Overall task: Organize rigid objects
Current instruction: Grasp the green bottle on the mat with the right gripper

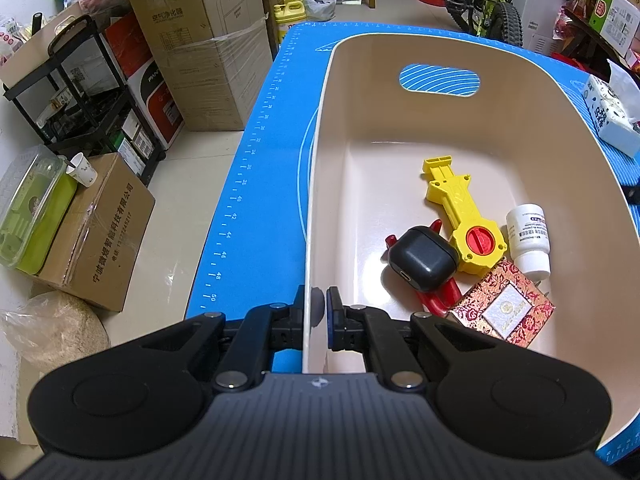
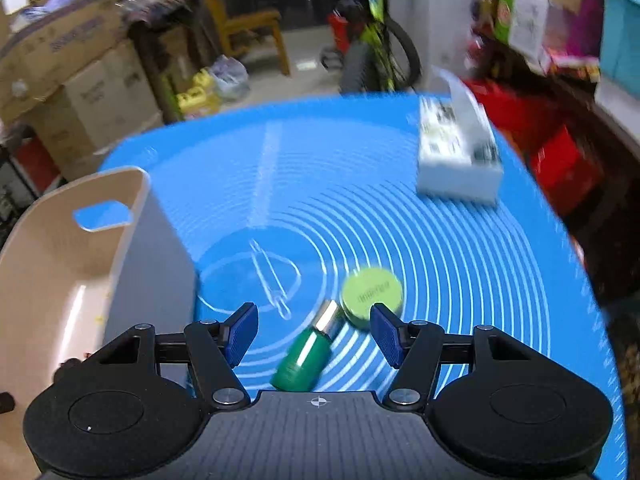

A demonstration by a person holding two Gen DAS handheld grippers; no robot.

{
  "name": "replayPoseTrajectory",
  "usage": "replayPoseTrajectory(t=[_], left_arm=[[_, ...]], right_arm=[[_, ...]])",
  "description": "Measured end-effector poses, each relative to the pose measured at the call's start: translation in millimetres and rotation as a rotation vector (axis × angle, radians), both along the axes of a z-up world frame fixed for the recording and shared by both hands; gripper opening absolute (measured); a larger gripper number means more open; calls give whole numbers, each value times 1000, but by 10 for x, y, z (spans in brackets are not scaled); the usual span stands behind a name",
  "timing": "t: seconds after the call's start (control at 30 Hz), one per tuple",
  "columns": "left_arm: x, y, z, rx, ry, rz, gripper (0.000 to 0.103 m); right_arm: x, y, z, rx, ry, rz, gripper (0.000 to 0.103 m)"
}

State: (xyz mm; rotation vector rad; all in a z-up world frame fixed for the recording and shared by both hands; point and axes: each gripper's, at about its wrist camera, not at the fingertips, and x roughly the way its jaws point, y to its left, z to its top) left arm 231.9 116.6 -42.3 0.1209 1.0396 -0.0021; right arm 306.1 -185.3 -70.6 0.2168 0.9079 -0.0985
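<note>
While open, right tool [image 2: 314, 330] above green bottle [image 2: 306, 360]

The left tongs [image 1: 316, 306] are pinched nearly closed, one finger to each side of a thin wall. The right tongs [image 2: 314, 330] hang spread wide, gripping nothing.

Glossy smooth plastic bin [image 1: 500, 128]; matt black case [image 1: 423, 258]; shiny metal-capped green bottle [image 2: 308, 356].

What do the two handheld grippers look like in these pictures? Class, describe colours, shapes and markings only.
Both the left gripper and the right gripper share one build: black angular linkage arms with silver rivets, two round black housings, a ribbed dark grey body bearing a small crosshair mark, and blue ridged pads. No cables or sleeves show.
</note>
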Motion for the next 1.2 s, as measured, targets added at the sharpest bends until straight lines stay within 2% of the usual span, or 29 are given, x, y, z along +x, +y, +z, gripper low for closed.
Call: replayPoseTrajectory(t=[0.23, 0.4, 0.6, 0.67, 0.8, 0.87, 1.2], left_arm=[[-2, -12, -5, -2, 0, -2, 9], [-2, -16, -5, -1, 0, -2, 9], [0, -14, -8, 0, 0, -2, 9], [-1, -13, -9, 0, 0, -3, 9], [-1, -8, -10, 1, -1, -3, 9], [0, -6, -12, 2, 0, -2, 9], [-1, -7, -13, 1, -1, -3, 9]], right_arm=[[87, 6, -295, 24, 65, 6, 69], [119, 142, -391, -17, 82, 37, 69], [122, 155, -470, -33, 99, 41, 62], [115, 159, -465, -35, 96, 42, 54], [105, 225, -474, -89, 102, 60, 45], [92, 250, -467, -102, 103, 67, 35], [71, 206, -397, -94, 91, 67, 35]])
